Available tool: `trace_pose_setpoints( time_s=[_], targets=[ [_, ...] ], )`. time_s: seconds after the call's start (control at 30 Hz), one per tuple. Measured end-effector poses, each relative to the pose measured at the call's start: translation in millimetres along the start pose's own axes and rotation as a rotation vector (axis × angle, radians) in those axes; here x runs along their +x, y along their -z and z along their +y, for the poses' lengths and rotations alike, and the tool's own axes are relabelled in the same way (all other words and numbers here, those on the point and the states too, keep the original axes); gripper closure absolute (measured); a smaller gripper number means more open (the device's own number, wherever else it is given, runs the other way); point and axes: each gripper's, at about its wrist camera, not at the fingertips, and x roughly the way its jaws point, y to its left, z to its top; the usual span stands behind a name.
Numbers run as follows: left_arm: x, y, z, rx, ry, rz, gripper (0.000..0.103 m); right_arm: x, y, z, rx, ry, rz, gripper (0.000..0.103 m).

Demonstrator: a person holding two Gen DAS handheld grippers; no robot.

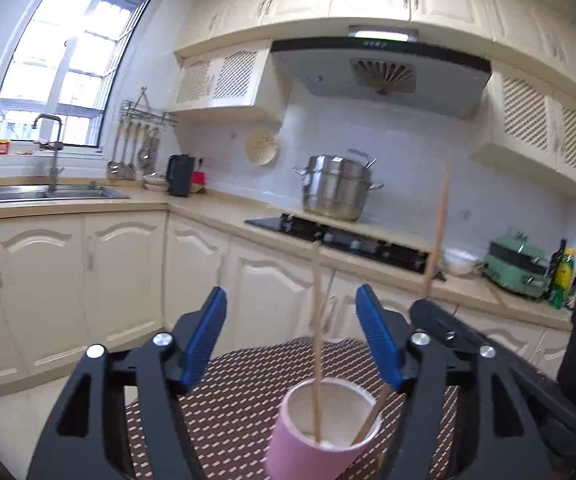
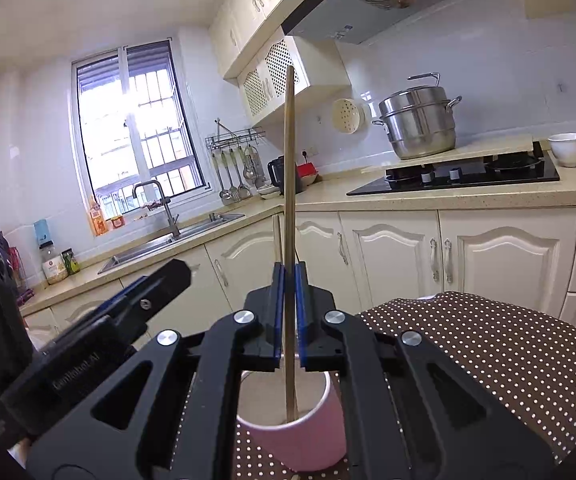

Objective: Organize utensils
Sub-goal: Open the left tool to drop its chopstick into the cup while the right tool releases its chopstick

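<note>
Upright in a pink cup [image 1: 320, 432], one wooden chopstick [image 1: 317, 332] is seen standing free between the parted pads of the left tongs [image 1: 292, 340], untouched by either. Just beside it, a second chopstick [image 2: 289, 240] is held clamped in the right tongs [image 2: 289, 312], its lower end dipped into the same cup. The cup is set on a brown dotted cloth [image 2: 508, 352] covering the desk, with cream kitchen cabinets [image 2: 448, 256] behind.

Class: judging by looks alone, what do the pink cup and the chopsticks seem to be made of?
Pink cup: probably glazed ceramic, though plastic is possible; thick rim, smooth pink outside, white inside. Chopsticks: likely bamboo or wood; thin, matte, pale tan, unpainted.
</note>
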Motion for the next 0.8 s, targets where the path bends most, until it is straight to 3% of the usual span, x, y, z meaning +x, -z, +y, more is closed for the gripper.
trace_pose_setpoints(
  time_s=[0.3, 0.5, 0.53, 0.63, 0.8],
  targets=[
    [-18.6, 1.8, -0.1, 0.089, -0.099, 0.082, 0.028, -7.5, 10.3, 8.4, -0.015, 0.022, 0.033, 0.097],
    [-29.8, 2.7, 4.4, 0.090, -0.099, 0.124, 0.027, -11.0, 13.8, 14.6, -0.025, 0.041, 0.067, 0.095],
    [-32.2, 2.9, 6.0, 0.085, -0.102, 0.131, 0.027, -12.2, 14.0, 15.6, -0.026, 0.044, 0.067, 0.088],
    [-38.0, 2.5, 9.4, 0.076, -0.099, 0.148, 0.027, -20.0, 15.4, 18.1, -0.028, 0.055, 0.056, 0.049],
    [-53.6, 4.8, 12.6, 0.075, -0.091, 0.171, 0.026, -34.3, 16.8, 16.6, -0.008, 0.080, 0.061, 0.049]
  ],
)
